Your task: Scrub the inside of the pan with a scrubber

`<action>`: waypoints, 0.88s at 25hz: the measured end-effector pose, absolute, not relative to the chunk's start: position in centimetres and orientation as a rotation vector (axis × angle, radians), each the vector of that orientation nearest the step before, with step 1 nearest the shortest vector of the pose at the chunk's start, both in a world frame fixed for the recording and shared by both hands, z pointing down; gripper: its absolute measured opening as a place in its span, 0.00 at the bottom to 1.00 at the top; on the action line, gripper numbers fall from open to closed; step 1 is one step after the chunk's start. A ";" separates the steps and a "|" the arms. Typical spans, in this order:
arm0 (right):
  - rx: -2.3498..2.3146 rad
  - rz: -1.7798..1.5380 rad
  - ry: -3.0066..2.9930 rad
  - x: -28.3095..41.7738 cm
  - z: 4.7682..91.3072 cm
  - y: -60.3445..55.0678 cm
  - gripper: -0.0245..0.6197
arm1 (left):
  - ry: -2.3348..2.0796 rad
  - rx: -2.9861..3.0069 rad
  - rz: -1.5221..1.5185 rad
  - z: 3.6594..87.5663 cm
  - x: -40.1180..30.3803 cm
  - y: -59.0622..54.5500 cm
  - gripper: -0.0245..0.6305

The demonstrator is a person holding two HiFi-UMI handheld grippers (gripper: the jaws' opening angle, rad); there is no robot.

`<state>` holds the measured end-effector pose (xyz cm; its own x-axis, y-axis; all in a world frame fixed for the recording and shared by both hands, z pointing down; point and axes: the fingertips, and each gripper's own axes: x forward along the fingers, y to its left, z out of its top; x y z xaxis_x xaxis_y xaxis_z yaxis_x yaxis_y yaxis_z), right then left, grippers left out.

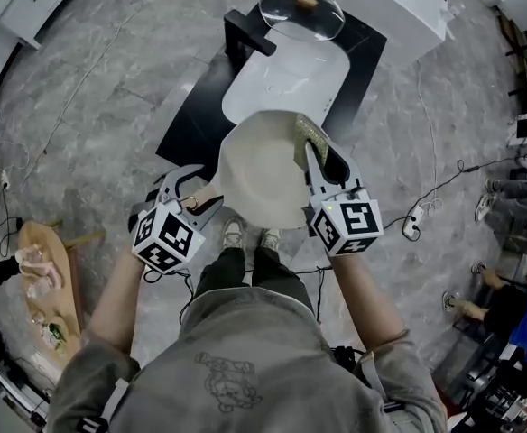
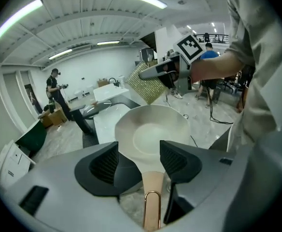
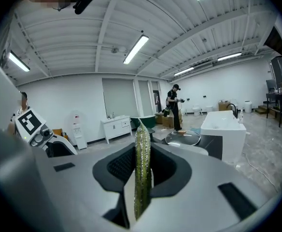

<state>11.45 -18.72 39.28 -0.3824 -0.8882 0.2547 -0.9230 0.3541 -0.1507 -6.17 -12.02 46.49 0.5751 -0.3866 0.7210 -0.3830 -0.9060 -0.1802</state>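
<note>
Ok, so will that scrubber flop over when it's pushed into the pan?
Probably not much: the scrubber sticks out flat and unsupported past the right tongs. It looks thin edge-on, so it may bend under pressure. Its rough weave should grip rather than slip.

Pan: smooth, matt cream interior. Handle: pale wood-look finish, with a shiny copper-coloured metal loop at the end. Scrubber: coarse, glittering green-gold mesh. Left hand-held gripper and right hand-held gripper: matt grey plastic bodies and matt black, finely ribbed pads. Lid: clear, glossy glass. Floor: grey veined stone with a faint sheen.
</note>
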 end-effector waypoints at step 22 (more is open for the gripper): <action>1.618 0.364 -2.297 10.9 49.3 -22.9 0.16 | 0.410 -2.681 -1.817 58.1 -9.0 -8.9 0.43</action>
<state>10.87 -22.86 49.35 -0.3157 -0.8652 0.3895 -0.9432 0.3308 -0.0298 -9.02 -8.88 58.07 0.3514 -0.1371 0.9261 -0.2742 -0.9609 -0.0382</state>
